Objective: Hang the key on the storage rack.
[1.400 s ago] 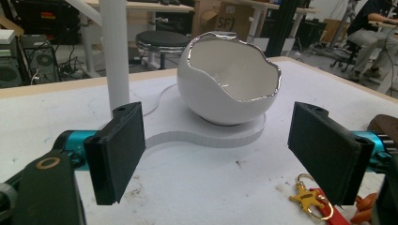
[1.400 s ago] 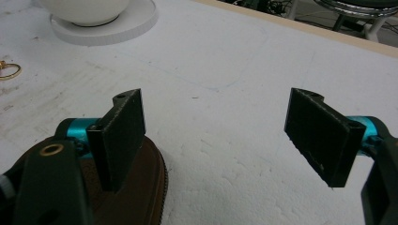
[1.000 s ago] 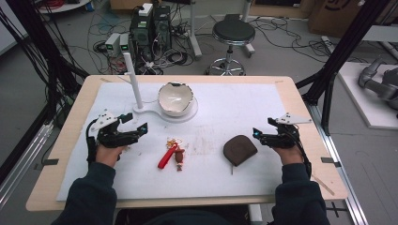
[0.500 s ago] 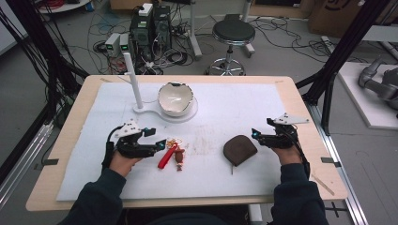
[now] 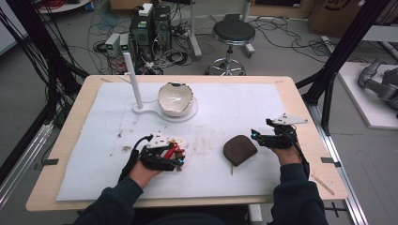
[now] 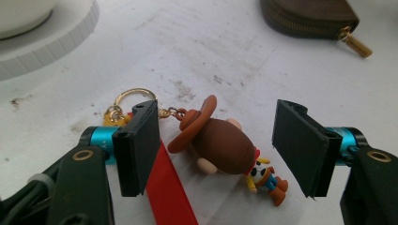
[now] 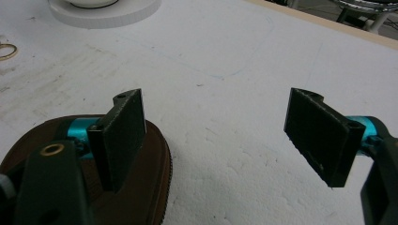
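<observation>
A white sheet (image 5: 234,108) covered most of the desk (image 5: 300,98). The left tongs (image 5: 176,159) were low over the sheet, near the front edge of the desk and a little left of its middle. In the left gripper view the two jaws stood wide apart, and between them lay a keychain figure (image 6: 220,145) with a brown cowboy hat, flat on the sheet. The jaws did not touch the figure. A red strap (image 6: 166,192) passed just beside the left jaw, and a gold ring (image 6: 131,93) lay on the sheet behind this jaw. The tongs held nothing.

The right tongs (image 5: 256,137) were near the right edge of the desk, about halfway between front and back. In the right gripper view the jaws were also wide apart and empty, with only bare white sheet between them. A brown zip pouch (image 5: 239,149) lay just beside these tongs, toward the middle of the desk; in the right gripper view it (image 7: 150,187) was behind and under the left jaw, and I cannot tell if the jaw touched it.

Toward the back edge, left of the middle, a white bowl (image 5: 175,98) sat on a round white base (image 5: 187,115), and a white post (image 5: 133,79) stood upright next to it.
</observation>
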`<state>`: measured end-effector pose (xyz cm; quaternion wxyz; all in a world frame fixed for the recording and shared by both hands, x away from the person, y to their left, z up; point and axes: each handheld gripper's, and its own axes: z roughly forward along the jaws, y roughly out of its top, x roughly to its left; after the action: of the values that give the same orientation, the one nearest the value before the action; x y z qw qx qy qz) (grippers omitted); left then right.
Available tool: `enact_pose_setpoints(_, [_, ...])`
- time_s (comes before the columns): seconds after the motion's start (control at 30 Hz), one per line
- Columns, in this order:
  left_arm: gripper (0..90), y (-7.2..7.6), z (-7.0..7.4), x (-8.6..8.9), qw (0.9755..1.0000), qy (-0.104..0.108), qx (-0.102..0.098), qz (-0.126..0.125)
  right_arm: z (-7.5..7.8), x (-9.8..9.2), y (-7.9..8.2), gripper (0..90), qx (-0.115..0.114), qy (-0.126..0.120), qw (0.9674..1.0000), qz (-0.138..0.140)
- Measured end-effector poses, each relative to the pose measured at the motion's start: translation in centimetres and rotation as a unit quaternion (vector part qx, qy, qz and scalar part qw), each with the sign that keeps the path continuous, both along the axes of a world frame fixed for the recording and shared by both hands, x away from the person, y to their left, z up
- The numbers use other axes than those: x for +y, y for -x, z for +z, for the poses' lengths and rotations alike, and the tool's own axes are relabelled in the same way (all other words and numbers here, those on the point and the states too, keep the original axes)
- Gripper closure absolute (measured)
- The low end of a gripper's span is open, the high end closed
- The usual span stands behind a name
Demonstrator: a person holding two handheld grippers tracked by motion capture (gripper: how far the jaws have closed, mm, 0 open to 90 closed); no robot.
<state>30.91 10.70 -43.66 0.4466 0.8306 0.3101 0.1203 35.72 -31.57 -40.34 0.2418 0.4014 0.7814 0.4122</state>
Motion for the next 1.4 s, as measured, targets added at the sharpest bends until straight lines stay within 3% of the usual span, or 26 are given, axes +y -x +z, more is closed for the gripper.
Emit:
enact_pose_setpoints(0.07, [32.9,0.0,-0.4,-0.6,0.9998,-0.018,0.002,-0.002,0.0,0.0,0.0,21.2,0.0,0.001,1.0,0.002])
enact_pose_setpoints(0.1, [33.3,0.1,-0.7,-1.0,0.9987,-0.05,0.003,-0.002,0.0,0.0,0.0,21.2,0.001,0.004,1.0,0.002])
enact_pose_setpoints(0.17, [35.4,0.1,-0.9,-1.0,0.9982,-0.059,0.002,-0.005,-0.1,0.0,0.0,21.2,0.0,0.003,1.0,0.002])
enact_pose_setpoints(0.23, [37.7,-0.2,-0.7,-0.6,0.9983,-0.057,0.007,-0.004,0.0,0.0,0.0,21.2,0.0,0.002,1.0,0.002])
enact_pose_setpoints(0.47, [38.7,-1.3,-0.2,1.9,0.9958,-0.09,0.016,0.011,-0.1,-0.2,0.1,21.2,0.002,-0.003,1.0,-0.003])
enact_pose_setpoints(0.67, [37.6,-1.9,0.4,4.6,0.9929,-0.101,0.029,0.055,-0.1,-0.3,0.0,21.2,0.003,-0.001,1.0,-0.002])
enact_pose_setpoints(0.77, [37.1,-1.7,0.5,4.5,0.9916,-0.099,0.042,0.071,-0.2,-0.2,0.0,21.2,0.004,0.0,1.0,-0.002])
enact_pose_setpoints(0.93, [34.4,-1.3,-0.1,3.4,0.9889,-0.119,0.04,0.079,-0.2,-0.2,0.0,21.2,0.006,-0.001,1.0,-0.003])
enact_pose_setpoints(1.03, [38.3,-1.7,0.0,3.8,0.9904,-0.111,0.048,0.067,-0.2,-0.2,0.0,21.2,0.006,-0.001,1.0,-0.002])
enact_pose_setpoints(1.17, [41.9,-2.2,0.1,4.9,0.9924,-0.081,0.068,0.062,-0.2,-0.3,0.0,21.2,0.005,0.0,1.0,-0.002])
enact_pose_setpoints(1.27, [42.1,-2.3,0.9,5.7,0.9939,-0.061,0.064,0.067,-0.1,-0.3,0.0,21.2,0.006,-0.001,1.0,-0.003])
enact_pose_setpoints(1.4, [42.4,-2.2,2.9,6.8,0.997,-0.025,0.037,0.063,-0.1,-0.4,0.0,21.2,0.006,-0.007,1.0,-0.004])
